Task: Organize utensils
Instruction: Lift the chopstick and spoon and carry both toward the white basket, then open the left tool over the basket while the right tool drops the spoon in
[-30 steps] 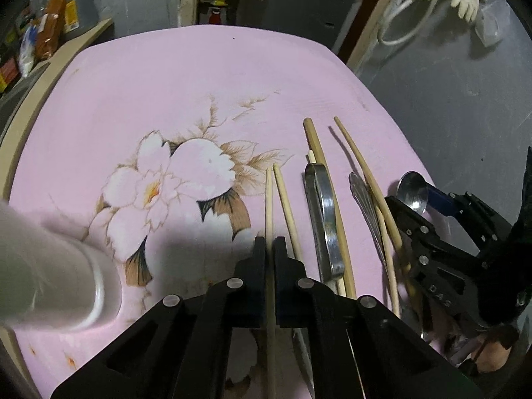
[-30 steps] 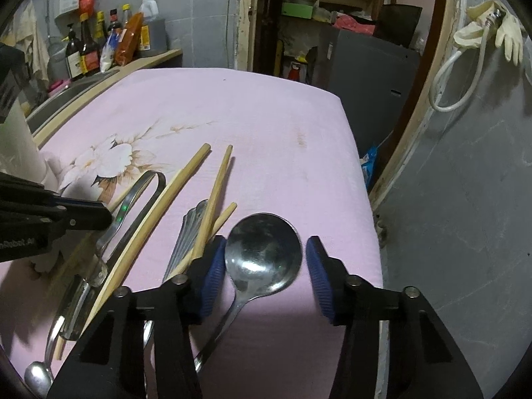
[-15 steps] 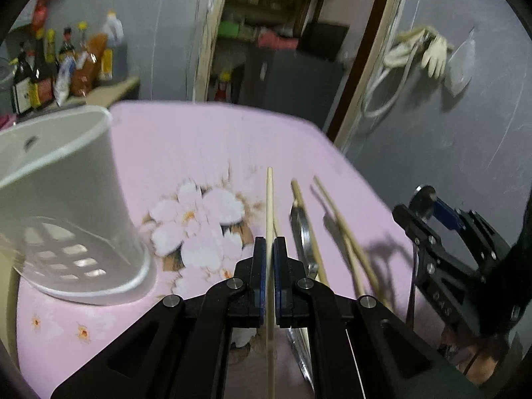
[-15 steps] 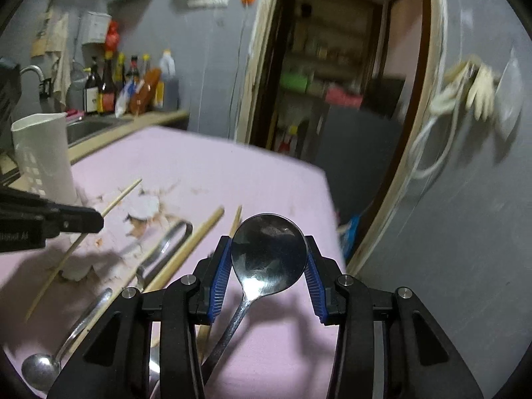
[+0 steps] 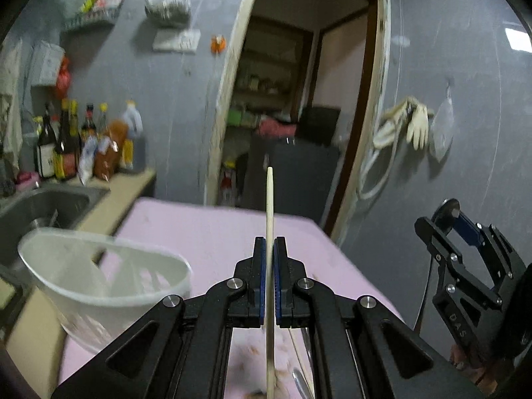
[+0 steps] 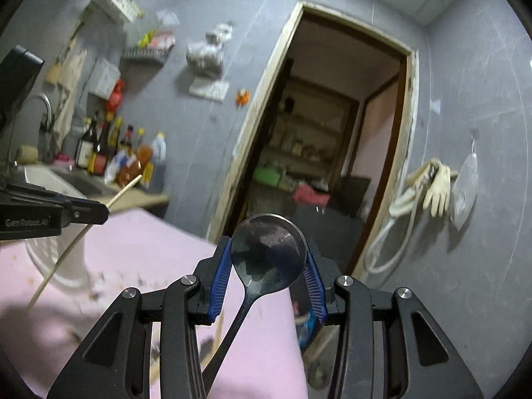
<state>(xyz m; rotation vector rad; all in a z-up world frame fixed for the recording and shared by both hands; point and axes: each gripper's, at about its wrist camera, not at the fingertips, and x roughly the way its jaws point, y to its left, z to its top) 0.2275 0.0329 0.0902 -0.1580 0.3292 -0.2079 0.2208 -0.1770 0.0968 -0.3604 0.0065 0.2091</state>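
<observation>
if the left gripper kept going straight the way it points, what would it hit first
Probably nothing close: the left gripper, shut on a thin wooden chopstick, points over the pink tablecloth toward the dark doorway. The white plastic holder sits off-line; depth is unclear.

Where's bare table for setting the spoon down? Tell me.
Bare pink cloth lies at the far end, between the white holder and the doorway-side edge. The near end under the left gripper is crowded with loose utensils.

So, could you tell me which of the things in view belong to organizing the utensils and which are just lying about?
Part of the job:
- chopstick, clamped in the left gripper
- spoon, held by its bowl in the right gripper
- white holder on the pink table

Just lying about:
- sauce bottles by the sink
- rubber gloves on the wall
</observation>
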